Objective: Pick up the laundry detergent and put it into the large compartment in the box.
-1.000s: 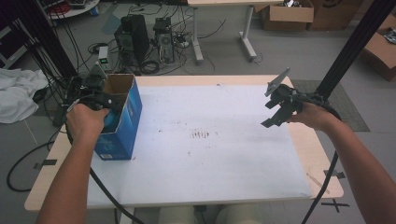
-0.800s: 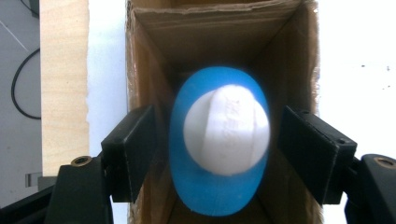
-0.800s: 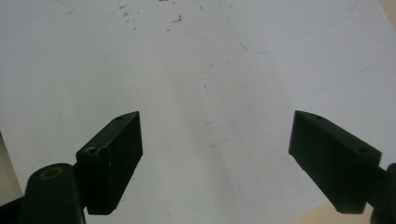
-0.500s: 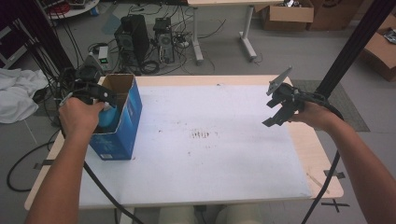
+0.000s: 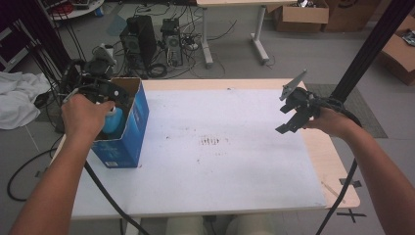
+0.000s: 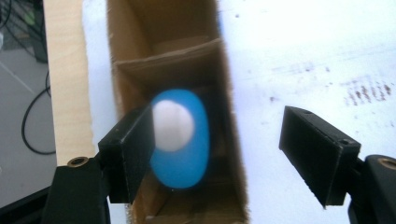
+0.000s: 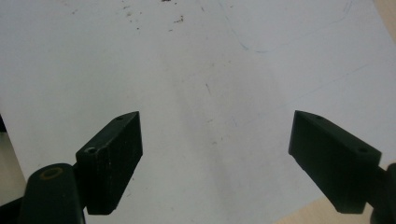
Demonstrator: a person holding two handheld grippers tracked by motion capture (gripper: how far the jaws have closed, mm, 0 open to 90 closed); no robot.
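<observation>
— Left gripper (image 5: 100, 90) sits over the blue box (image 5: 128, 132) at the left side of the table (image 5: 220, 181), seen from up high. A blue bottle (image 5: 111, 120) stands inside the box.

— And the right gripper (image 5: 293, 105)?

— It hangs over the right side of the table, well apart from the box.

— What about the left gripper view?

— Its jaws are spread wide. The blurry blue bottle (image 6: 180, 135) with a white cap (image 6: 173, 125) is in the box (image 6: 233, 154), just beside one jaw.

— And the right gripper view?

— Jaws spread wide over the bare white table (image 7: 210, 70).

The right gripper (image 7: 215, 163), jaws wide apart, hangs over the white sheet (image 7: 196, 70).
</observation>
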